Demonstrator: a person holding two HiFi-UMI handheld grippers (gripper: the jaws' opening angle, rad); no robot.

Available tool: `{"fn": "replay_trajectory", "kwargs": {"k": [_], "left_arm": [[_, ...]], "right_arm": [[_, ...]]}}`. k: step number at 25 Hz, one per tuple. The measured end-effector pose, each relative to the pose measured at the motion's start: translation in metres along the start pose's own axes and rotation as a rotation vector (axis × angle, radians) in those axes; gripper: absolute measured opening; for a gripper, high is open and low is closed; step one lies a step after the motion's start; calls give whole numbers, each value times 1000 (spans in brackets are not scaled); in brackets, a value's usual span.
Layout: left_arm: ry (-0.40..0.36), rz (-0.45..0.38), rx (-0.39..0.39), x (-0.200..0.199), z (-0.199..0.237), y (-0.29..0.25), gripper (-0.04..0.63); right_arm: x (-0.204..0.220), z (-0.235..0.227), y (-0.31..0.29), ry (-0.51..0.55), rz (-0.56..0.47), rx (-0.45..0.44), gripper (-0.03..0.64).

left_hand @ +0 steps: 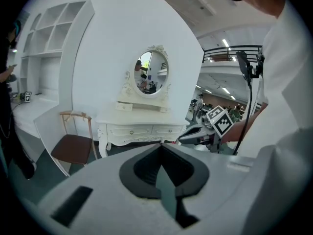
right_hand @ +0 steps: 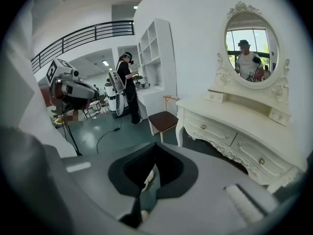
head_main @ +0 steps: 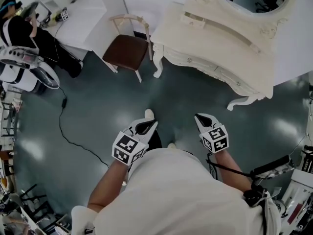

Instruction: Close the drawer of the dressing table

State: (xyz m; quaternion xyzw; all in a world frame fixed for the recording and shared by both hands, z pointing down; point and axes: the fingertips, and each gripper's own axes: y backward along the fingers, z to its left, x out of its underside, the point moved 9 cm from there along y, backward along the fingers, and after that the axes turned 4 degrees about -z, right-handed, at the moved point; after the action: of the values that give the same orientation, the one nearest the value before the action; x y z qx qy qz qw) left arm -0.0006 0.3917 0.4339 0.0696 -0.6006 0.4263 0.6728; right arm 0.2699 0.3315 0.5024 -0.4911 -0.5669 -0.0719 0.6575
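Head view: dressing table (head_main: 215, 48) at 1 o'clock, drawer fronts flush, well apart from left gripper (head_main: 146, 126) at 7 and right gripper (head_main: 204, 120) at 4. Left gripper view: jaws pressed together on nothing, table at 12 beyond the tips, chair (left_hand: 73, 148) at 8. Right gripper view: jaws likewise closed and empty, table at 3, drawers pushed in.

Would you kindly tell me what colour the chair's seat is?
The seat is dark brown, clearest in the head view.
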Motion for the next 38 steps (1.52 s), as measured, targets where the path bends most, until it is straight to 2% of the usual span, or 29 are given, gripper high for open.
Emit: {"fn": "replay_trajectory", "kwargs": {"k": [4,9,14,19,28,34,38], "left_arm": [[-15,-4,47,-29,64,-18,2],[-76,7,126,-71,133,-36,2],[-70,12,166,-89,202,-34,2],[-38,12,154,-98,254,-29,2],[8,-12,88,-111,311,-31,2],[22,-19,25,-137,337,-55,2],[20,4,-9,-162,357,-79,2]], "right_arm": [[-38,-13,-42,-15,13,49,2],[-90,-37,-97,-46,19,120,8],[-133,-53,-151,-80,18,195,23],[-160,-73,-188,-158,8,253,23],[-197,-130,-249,-179,5,308,23],[-211,-197,-291,-236,-6,328,40],[-226,-245,-320,-268,-14,338,51]]}}
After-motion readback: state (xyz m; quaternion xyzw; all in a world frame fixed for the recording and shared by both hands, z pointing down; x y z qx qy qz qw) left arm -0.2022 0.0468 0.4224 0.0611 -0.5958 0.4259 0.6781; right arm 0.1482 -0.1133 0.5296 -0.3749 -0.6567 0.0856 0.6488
